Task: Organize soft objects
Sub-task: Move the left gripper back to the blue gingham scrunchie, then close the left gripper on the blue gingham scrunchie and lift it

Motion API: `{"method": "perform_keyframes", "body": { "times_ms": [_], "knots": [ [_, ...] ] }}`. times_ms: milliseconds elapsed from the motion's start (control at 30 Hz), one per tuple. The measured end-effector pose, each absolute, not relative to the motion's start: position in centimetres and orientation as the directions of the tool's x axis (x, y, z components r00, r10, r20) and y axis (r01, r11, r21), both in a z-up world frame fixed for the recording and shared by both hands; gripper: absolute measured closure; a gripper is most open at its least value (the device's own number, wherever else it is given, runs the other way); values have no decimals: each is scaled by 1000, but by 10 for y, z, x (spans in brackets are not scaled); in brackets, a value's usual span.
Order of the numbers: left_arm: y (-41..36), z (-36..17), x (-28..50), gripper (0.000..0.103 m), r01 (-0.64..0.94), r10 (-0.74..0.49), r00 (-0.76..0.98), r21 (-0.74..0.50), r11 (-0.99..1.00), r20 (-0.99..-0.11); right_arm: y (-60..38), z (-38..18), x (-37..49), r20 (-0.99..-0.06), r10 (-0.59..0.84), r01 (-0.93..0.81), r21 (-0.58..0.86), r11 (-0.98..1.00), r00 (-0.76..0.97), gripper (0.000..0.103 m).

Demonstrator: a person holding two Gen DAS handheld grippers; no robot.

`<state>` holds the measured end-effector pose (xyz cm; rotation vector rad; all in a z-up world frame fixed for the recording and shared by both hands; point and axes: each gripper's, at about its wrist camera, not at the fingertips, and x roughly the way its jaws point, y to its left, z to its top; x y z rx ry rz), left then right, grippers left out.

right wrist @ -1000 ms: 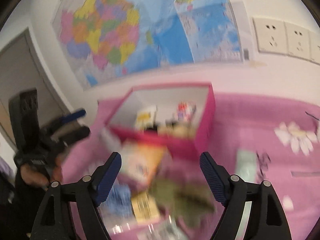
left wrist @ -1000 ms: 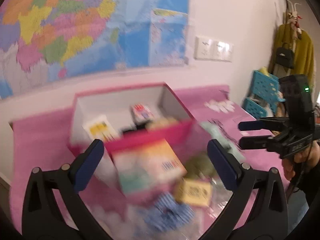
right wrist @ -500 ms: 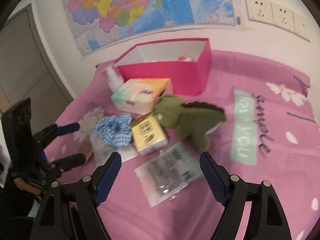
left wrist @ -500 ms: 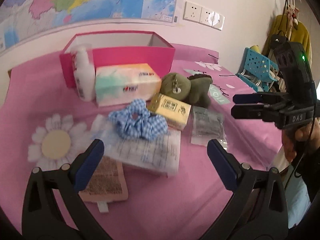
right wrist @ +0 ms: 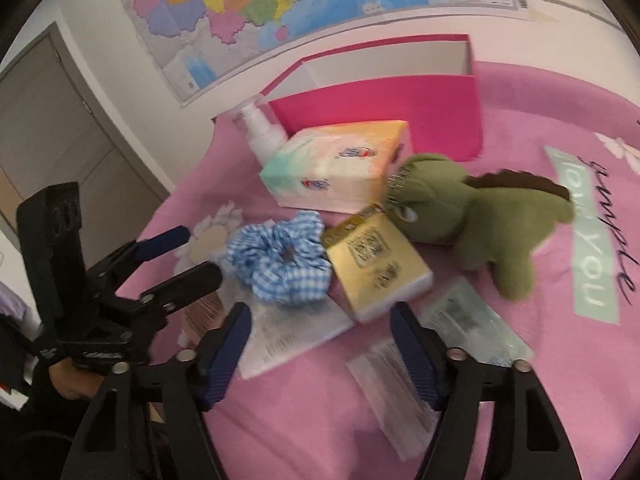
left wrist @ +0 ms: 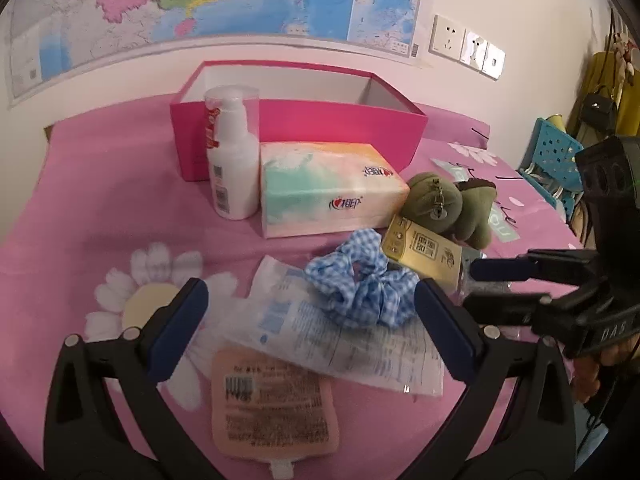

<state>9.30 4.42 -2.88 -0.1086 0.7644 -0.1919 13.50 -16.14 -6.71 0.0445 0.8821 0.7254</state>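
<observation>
Right wrist | clear packets [right wrist: 400, 392] blurred | pouch [right wrist: 202, 314] half hidden

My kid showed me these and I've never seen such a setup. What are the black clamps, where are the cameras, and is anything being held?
No robot: a person holds a clamp-like gripper in each hand, each with a camera looking along its jaws. One picture is from the left gripper, one from the right gripper; each also shows the other. On the pink cloth lie a dinosaur plush, scrunchie, tissue pack, bottle, sachets and a pink box. Nothing is held; the right jaws are closing on nothing.
</observation>
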Motion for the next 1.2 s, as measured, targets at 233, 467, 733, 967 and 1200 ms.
{"method": "perform_keyframes", "body": {
  "times_ms": [233,467,733,967,1200],
  "knots": [
    [45,-39,113,4,162,-293,663,-251,954,-689,-145,-76,147,-694,611,-565,348,748,381,50],
    [52,-54,128,27,140,-337,606,-320,937,-721,-137,-79,152,-702,613,-578,346,739,364,55],
    [53,-54,130,32,154,-383,585,-365,918,-715,-128,-84,152,-738,557,-591,270,761,380,69],
    [45,-54,131,44,189,-415,565,-378,906,-713,-121,-89,161,-739,565,-583,291,758,366,85],
    [49,-55,135,79,172,-416,554,-389,905,-722,-118,-88,162,-732,577,-594,296,748,362,94]
  ]
}}
